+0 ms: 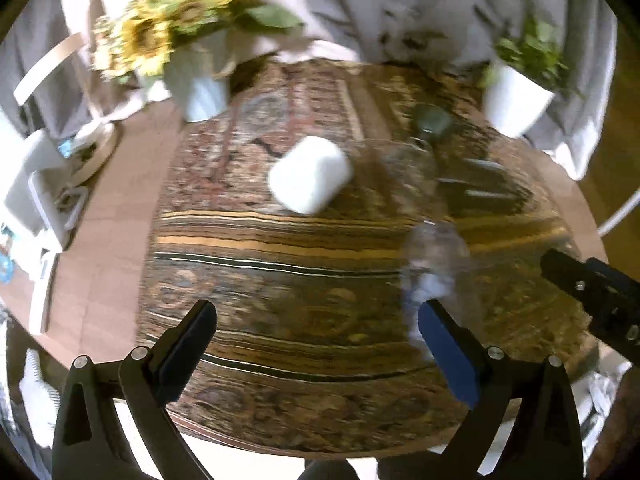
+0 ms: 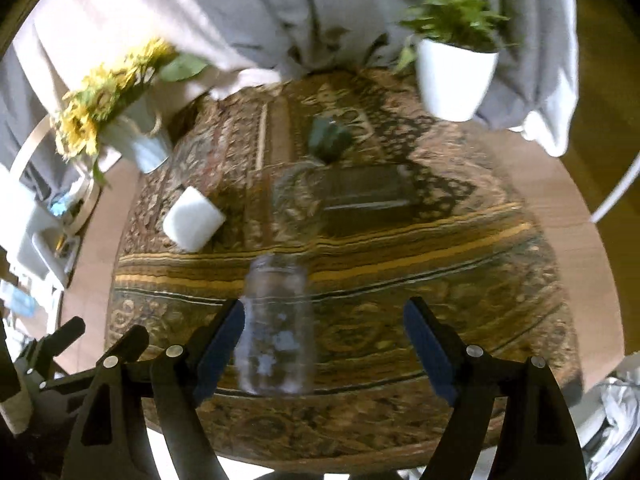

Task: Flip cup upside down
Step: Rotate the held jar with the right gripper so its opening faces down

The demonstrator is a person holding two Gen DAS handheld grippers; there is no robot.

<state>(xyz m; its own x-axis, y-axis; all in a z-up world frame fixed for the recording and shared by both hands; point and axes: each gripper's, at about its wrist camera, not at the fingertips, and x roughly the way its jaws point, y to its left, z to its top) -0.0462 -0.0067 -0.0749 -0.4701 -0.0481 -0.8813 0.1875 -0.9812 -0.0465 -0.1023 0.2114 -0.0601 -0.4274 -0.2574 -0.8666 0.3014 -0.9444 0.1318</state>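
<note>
Left black two-finger gripper [image 1: 318,320]: jaws wide apart, holding nothing, above the patterned brown woven tablecloth [image 1: 280,264]. White cylindrical cup [image 1: 310,175] lies on its side mid-table. Clear glass cup [image 2: 276,328] stands on the cloth, just inside the right black two-finger gripper [image 2: 324,318], beside its left finger [image 2: 222,344]; jaws wide, contact unclear through blur.
</note>
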